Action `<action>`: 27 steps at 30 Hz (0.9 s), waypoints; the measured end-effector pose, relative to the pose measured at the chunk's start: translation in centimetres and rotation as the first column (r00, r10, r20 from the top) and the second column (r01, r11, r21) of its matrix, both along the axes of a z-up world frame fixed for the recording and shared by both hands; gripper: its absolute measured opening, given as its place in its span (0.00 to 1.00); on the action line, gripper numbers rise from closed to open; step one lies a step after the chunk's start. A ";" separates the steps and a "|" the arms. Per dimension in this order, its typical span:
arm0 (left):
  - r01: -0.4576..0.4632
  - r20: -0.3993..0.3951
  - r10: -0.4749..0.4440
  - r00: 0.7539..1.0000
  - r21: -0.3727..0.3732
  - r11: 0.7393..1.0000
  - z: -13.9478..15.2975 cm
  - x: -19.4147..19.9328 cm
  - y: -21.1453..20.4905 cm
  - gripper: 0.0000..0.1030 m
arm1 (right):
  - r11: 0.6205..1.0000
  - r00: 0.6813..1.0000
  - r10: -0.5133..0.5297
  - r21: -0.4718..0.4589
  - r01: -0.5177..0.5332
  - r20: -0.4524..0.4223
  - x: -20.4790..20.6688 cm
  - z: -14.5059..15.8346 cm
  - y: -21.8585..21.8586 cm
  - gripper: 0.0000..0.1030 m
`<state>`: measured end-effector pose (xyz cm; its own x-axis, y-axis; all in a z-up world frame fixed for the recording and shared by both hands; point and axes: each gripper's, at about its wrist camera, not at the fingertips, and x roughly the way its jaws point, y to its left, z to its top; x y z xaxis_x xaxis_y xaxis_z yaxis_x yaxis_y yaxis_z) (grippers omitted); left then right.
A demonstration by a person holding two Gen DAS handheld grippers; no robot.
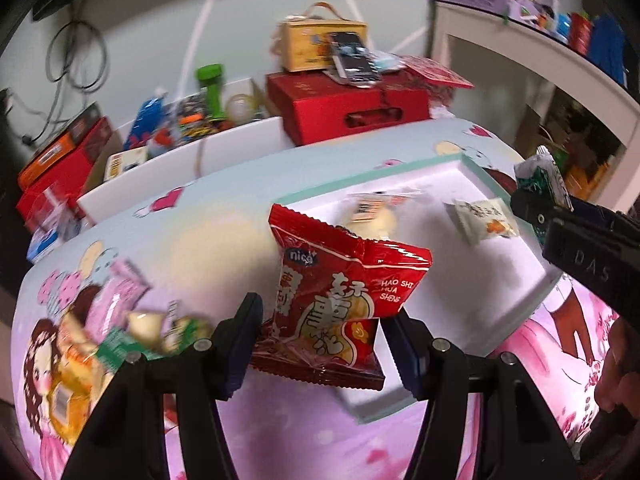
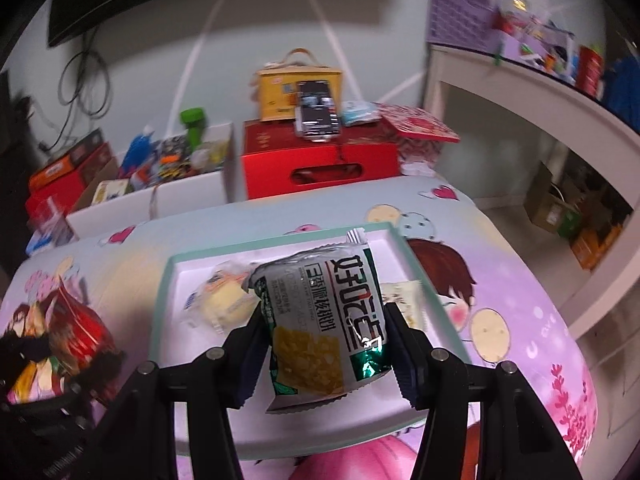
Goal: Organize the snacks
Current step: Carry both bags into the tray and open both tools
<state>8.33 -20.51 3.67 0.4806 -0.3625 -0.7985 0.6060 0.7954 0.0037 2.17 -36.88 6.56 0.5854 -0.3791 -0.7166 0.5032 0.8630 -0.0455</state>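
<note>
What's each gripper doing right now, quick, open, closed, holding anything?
Left gripper: closed on a red snack bag.
Right gripper: closed on a green and white snack packet, above the white tray.

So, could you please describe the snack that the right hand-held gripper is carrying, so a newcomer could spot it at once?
Start at the white tray with the mint-green rim on the cartoon-print cloth. Above it, the right hand-held gripper clamps a silver and green packet with yellow crisp pieces pictured on it. The tray's other snacks are small and pale; the left one's bag is red.
</note>
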 end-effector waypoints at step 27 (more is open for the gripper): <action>0.085 -0.106 -0.079 0.991 0.052 0.995 -4.9 -0.4 -4.0 0.61 | 0.988 0.982 -0.067 0.129 0.090 -0.174 1.2 -6.7 -4.2 0.57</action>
<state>7.96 -24.49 -1.25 0.3648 -0.3501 -0.8628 0.6686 0.7434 -0.0189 3.38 -41.03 -0.17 0.4240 -0.3118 -0.8503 0.5650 0.8248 -0.0207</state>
